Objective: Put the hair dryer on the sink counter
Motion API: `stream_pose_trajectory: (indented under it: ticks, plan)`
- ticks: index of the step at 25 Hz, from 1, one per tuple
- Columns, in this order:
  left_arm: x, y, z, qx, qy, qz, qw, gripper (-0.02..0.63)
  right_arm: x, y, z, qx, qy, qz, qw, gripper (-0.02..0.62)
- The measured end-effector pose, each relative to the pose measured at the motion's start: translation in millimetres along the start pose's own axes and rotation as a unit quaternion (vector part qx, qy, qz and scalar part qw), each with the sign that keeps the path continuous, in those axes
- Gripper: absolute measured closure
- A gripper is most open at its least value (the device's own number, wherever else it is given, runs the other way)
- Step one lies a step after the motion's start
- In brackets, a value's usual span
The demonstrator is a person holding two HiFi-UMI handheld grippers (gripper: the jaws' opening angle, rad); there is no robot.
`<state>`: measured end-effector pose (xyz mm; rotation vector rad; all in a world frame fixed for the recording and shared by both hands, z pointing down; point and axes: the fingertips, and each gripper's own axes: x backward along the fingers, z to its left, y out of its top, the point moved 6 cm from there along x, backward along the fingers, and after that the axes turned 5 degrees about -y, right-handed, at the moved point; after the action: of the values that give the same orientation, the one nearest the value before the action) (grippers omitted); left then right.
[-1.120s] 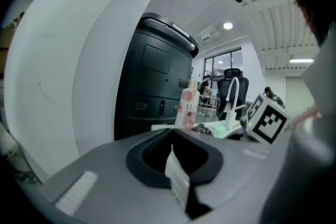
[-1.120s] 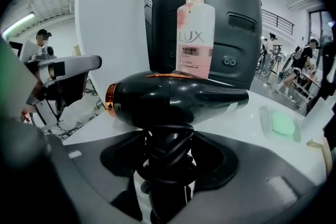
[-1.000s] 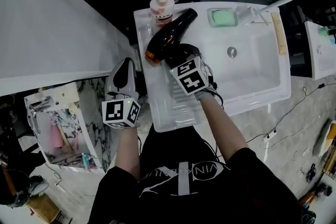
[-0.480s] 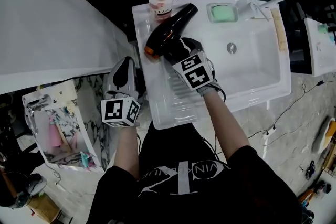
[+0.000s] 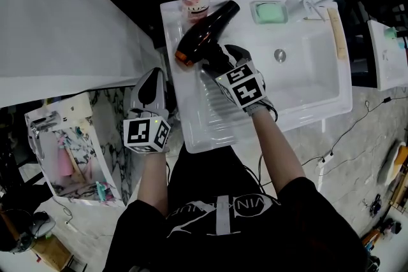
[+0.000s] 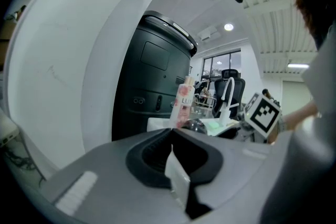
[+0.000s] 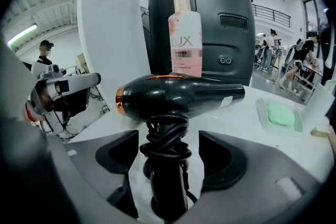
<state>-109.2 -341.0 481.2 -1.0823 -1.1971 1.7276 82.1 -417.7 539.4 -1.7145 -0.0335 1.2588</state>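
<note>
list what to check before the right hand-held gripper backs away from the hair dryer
1. Right hand-held gripper released: ok; its jaws have just been opening, and the pads stand off the handle between them.
2. Hair dryer on the sink counter: ok, lying on it.
3. Cord clear of the jaws: ok, wound round the handle.
4. Dryer clear of the pink bottle: cannot tell; it stands close behind.
5. Left hand-held gripper out of the way: ok, shut, beside the counter.

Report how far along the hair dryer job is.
Done: the hair dryer lies on the sink counter. In hand: the right gripper has just been opening; its jaws flank the dryer without pressing it. Remaining: pull that gripper away.
</note>
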Motion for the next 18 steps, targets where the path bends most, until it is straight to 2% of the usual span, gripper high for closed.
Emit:
stream_pose_trajectory:
  ticks: [11, 13, 18]
  plan:
    - [3.8, 13.4, -10.9, -0.005, -0.02, -0.015, 0.9997, 0.606, 32.1, -4.4, 3.5, -0.005, -0.007, -0.01, 1.0, 0.23]
    - [4.4, 16.6, -13.9, -0.007, -0.024, -0.017, 0.9995, 0.606, 39.4, -3.5, 3.4, -0.006, -0.011, -0.018, 1.0, 0.25]
    - [5.8, 23.3, -22.7, -0.014, -0.036, -0.02, 0.999, 0.606, 60.4, 0.3, -0.5, -0.013, -0.031, -0.046, 0.998, 0.354]
